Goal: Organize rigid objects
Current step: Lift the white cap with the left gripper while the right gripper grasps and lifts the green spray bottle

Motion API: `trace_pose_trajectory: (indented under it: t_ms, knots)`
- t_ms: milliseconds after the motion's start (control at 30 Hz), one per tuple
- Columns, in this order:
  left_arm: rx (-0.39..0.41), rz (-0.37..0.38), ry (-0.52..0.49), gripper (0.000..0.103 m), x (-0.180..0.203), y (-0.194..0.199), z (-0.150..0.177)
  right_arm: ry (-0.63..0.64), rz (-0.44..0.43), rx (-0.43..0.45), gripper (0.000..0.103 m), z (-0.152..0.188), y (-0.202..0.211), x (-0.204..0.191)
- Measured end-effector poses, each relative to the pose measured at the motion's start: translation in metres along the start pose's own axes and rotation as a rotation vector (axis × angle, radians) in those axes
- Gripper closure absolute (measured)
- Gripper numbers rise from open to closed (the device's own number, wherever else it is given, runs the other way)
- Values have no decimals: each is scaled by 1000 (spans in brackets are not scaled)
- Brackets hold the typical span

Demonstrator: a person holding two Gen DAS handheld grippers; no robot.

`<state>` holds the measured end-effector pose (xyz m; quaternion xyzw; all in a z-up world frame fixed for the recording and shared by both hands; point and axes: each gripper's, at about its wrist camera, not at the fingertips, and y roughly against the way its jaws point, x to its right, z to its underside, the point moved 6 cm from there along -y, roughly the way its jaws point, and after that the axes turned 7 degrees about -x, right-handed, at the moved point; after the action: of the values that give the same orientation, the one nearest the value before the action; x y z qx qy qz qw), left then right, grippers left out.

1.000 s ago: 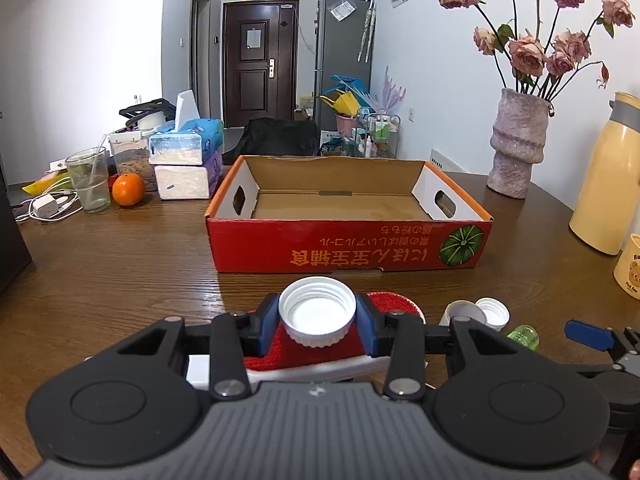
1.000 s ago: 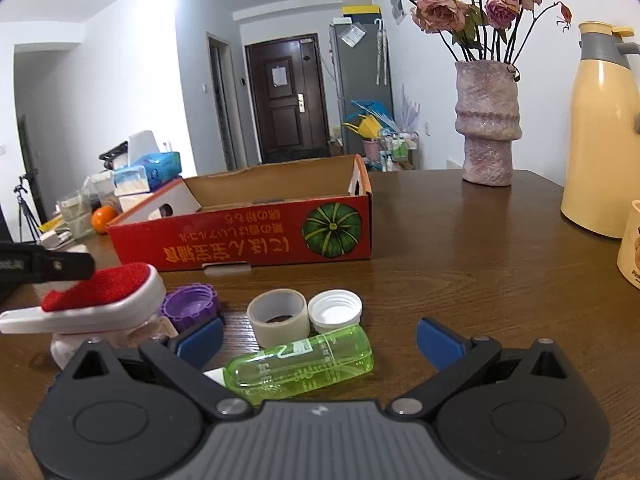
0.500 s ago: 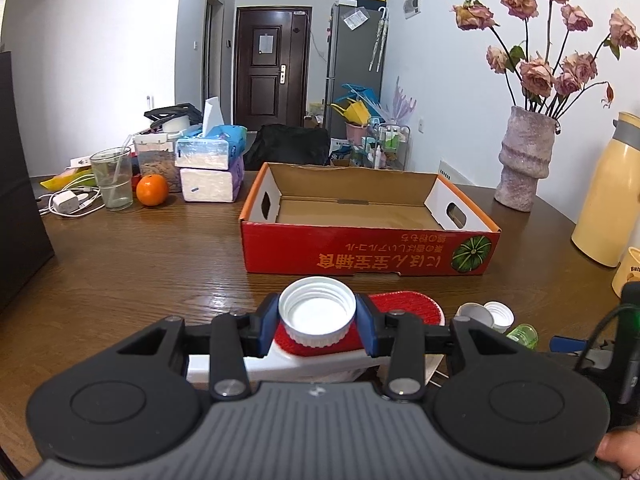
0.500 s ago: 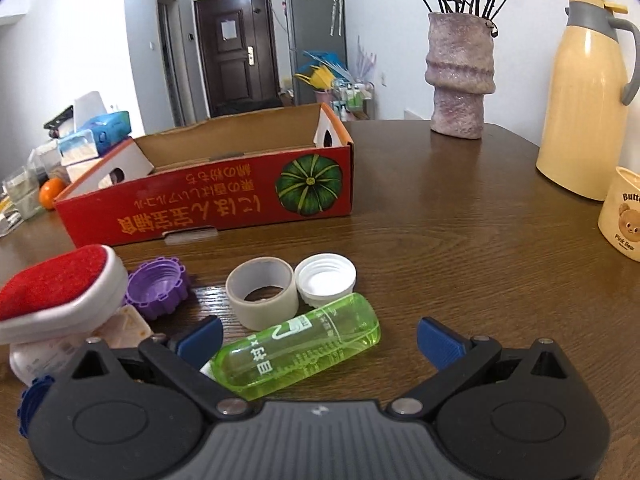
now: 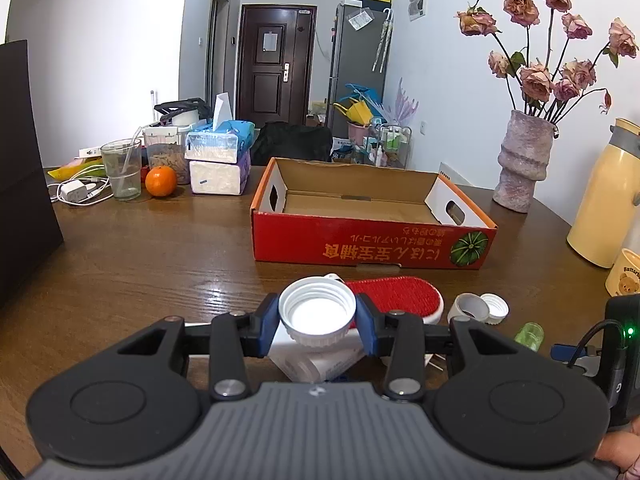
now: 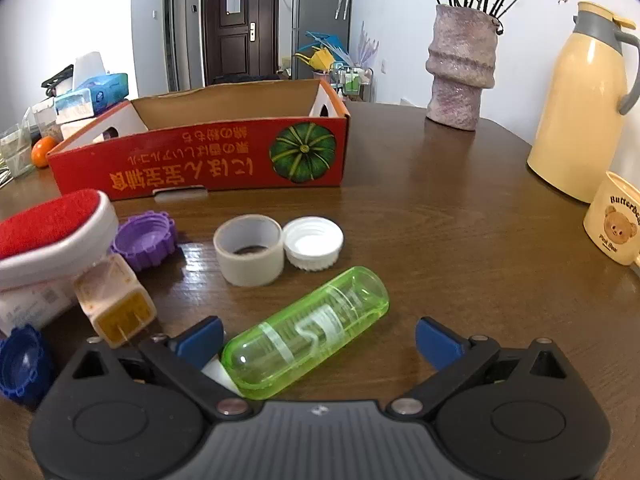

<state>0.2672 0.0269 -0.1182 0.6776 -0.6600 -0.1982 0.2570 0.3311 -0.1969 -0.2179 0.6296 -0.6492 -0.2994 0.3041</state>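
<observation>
Left wrist view: the left gripper (image 5: pixel 317 322) holds a white cap (image 5: pixel 317 311), open side up, pinched by its rim between the blue fingers (image 5: pixel 267 326) at lower centre. It hangs above the clutter, short of the red cardboard box (image 5: pixel 372 240) in mid-frame. The grip is on a thin ribbed edge, so I judge a jolt on the way could pop the cap loose onto the red brush (image 5: pixel 394 295) or the tabletop (image 5: pixel 160 256); carried too low, it could clip the box's near wall. Against the frame a second back, the box sits further right and looks further off, and the brush has slid from behind the cap to its right.

Right wrist view: the right gripper (image 6: pixel 318 342) has its fingers spread wide, holding nothing. The green bottle (image 6: pixel 306 330) lies slantwise between them at lower centre, apart from the right finger. Closing on it askew could squirt the round body out sideways toward the tape roll (image 6: pixel 249 255) and second white cap (image 6: pixel 313 242). Since a second ago the view has tipped downward and the bottle looms larger.
</observation>
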Motion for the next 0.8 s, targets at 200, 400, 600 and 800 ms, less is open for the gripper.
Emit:
trace_pose_trajectory:
  t_ms: [200, 400, 600, 800]
  knots:
    - [-7, 5, 3, 62, 1, 3, 6, -13, -17, -13, 5, 8, 4, 14]
    - [-31, 10, 2, 62, 7, 1, 12, -29, -22, -9, 25, 11, 11, 24]
    - [-38, 15, -1, 62, 12, 0, 16, 0, -66, -2, 41, 17, 21, 26]
    - [-36, 21, 0, 62, 15, 3, 17, 45, -141, 21, 64, 16, 24, 22]
